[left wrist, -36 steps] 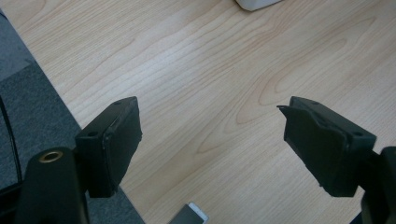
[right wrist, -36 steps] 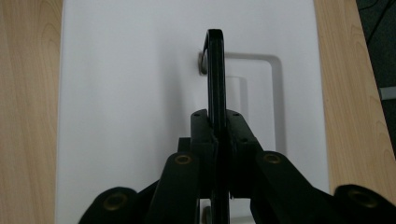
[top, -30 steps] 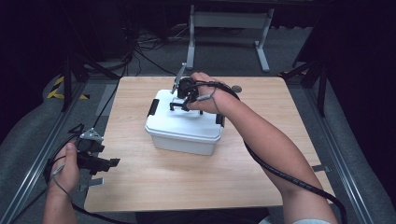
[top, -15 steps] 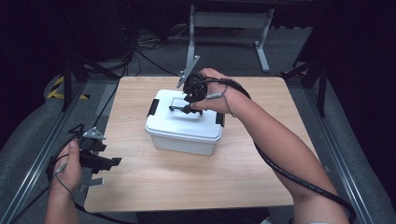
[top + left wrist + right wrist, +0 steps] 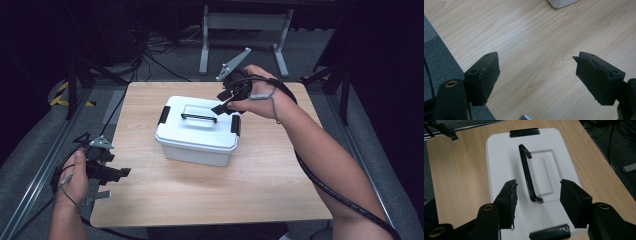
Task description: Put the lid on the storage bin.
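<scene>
Box: a white lidded box (image 5: 198, 131) sits at the centre of the high view on the wooden bench (image 5: 210, 195); lid shut, contents hidden.
Look: rectangular, rounded corners, black handle (image 5: 528, 173) lying flat in a recess on the lid, black latch (image 5: 163, 115) at each short end.
Right hand-held gripper (image 5: 229, 102): jaws spread apart, empty, hovering over the box's right end, upper centre of the frame.
Left hand-held gripper (image 5: 117, 173): jaws wide apart, empty, at the bench's lower-left edge.
Change: the right hand-held gripper has pulled back from the handle toward the right latch; the left has barely shifted.
</scene>
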`<state>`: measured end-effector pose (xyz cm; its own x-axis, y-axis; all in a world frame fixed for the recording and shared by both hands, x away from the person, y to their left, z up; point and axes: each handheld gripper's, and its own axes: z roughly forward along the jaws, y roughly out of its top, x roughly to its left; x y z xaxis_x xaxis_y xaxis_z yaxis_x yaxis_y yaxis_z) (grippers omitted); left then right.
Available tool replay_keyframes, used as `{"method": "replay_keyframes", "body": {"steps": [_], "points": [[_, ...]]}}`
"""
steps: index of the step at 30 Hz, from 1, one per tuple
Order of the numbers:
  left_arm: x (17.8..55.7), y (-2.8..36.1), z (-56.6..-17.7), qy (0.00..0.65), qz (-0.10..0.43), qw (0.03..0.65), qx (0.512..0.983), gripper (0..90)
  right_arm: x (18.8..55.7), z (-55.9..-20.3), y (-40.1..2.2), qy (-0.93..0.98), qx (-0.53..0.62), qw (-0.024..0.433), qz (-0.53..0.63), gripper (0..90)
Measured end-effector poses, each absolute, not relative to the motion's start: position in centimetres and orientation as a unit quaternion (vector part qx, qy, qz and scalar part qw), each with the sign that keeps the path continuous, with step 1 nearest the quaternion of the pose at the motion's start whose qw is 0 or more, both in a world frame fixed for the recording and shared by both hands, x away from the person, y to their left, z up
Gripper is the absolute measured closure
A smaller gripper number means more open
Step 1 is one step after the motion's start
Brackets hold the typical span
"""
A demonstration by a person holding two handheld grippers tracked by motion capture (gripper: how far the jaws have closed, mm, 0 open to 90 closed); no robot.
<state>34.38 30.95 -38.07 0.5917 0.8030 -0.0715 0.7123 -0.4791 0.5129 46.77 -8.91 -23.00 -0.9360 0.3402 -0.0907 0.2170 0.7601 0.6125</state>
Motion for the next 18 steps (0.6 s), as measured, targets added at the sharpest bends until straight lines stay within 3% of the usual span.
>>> {"method": "replay_keyframes", "body": {"steps": [18], "points": [[36.1,30.5,-37.8,0.471,0.106,0.262,0.836,16.6,45.7,-22.6,-19.8,0.901,0.255,0.127,0.327,44.5]]}}
